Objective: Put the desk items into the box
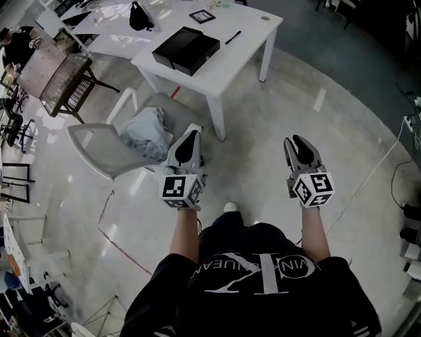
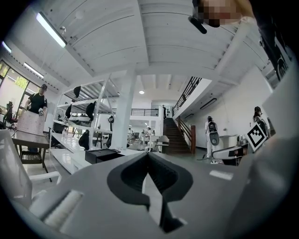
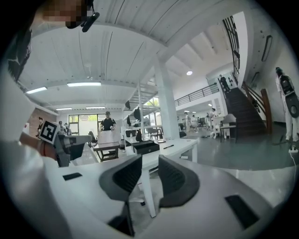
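Observation:
A black open box [image 1: 186, 49] lies on the white desk [image 1: 247, 52] far ahead of me, with a black pen [image 1: 233, 37] to its right and a small black-framed item [image 1: 202, 16] behind it. Both grippers hang in the air above the floor, well short of the desk. My left gripper [image 1: 191, 135] has its jaws pressed together and empty, and its own view shows the box [image 2: 100, 155] beyond the closed tips [image 2: 148, 156]. My right gripper [image 1: 297, 141] holds its jaws slightly apart with nothing between them [image 3: 149, 172]. Its view shows the box [image 3: 145, 147] and pen [image 3: 169, 146] on the desk.
A white chair [image 1: 99, 148] with a grey cloth [image 1: 148, 131] on its seat stands left of the desk, right by my left gripper. A black bag [image 1: 140, 16] sits on a farther table. A wooden table [image 1: 56, 76] stands at the left. Cables [image 1: 395, 171] run along the floor at the right.

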`<state>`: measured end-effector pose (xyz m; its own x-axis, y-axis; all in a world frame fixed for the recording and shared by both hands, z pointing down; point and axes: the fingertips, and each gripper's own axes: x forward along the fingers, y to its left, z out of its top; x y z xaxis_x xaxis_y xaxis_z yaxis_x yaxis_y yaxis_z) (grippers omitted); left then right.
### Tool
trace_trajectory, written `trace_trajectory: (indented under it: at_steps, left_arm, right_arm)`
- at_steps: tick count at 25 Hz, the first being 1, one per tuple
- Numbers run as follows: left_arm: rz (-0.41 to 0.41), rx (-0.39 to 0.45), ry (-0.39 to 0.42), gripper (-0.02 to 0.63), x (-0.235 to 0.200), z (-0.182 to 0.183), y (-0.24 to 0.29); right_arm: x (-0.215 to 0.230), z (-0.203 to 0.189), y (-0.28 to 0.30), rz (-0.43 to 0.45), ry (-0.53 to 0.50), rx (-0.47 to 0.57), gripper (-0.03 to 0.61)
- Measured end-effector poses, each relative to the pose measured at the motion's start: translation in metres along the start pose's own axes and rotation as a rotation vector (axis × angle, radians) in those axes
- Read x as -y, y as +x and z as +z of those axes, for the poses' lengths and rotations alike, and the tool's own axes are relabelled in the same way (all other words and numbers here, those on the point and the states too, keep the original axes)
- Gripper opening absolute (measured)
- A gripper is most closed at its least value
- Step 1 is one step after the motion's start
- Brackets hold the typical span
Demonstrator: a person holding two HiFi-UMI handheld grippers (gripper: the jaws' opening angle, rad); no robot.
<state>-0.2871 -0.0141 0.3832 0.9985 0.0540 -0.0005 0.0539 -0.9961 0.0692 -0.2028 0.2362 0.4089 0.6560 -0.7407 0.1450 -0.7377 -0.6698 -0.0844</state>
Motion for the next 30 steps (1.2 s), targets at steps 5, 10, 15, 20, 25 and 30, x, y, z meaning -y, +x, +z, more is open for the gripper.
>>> trace_trajectory:
  at_steps: [5, 10, 15, 20, 25, 30]
  left_arm:
    - [-0.01, 0.012, 0.004, 0.011, -0.028, 0.002, 0.025]
    - [-0.015, 0.026, -0.003, 0.011, -0.043, 0.004, 0.044]
    - [-0.026, -0.003, -0.021, 0.011, -0.042, -0.008, 0.058]
    - [-0.026, -0.024, -0.028, 0.011, -0.037, -0.017, 0.079]
    - [0.014, -0.022, -0.024, 0.011, -0.045, -0.016, 0.113]
    - [0.06, 0.008, -0.01, 0.011, -0.047, 0.003, 0.151]
  right_arm:
    - [0.003, 0.006, 0.034, -0.015, 0.001, 0.019, 0.081]
    - [0.006, 0.012, 0.055, -0.017, -0.009, 0.024, 0.081]
    - [0.016, 0.009, 0.064, -0.02, -0.005, 0.003, 0.081]
    - [0.036, 0.007, 0.081, -0.004, -0.003, -0.004, 0.081]
    - [0.064, 0.015, 0.121, 0.042, 0.0, 0.01, 0.081]
    - [0.088, 0.038, 0.159, 0.11, -0.028, 0.017, 0.081]
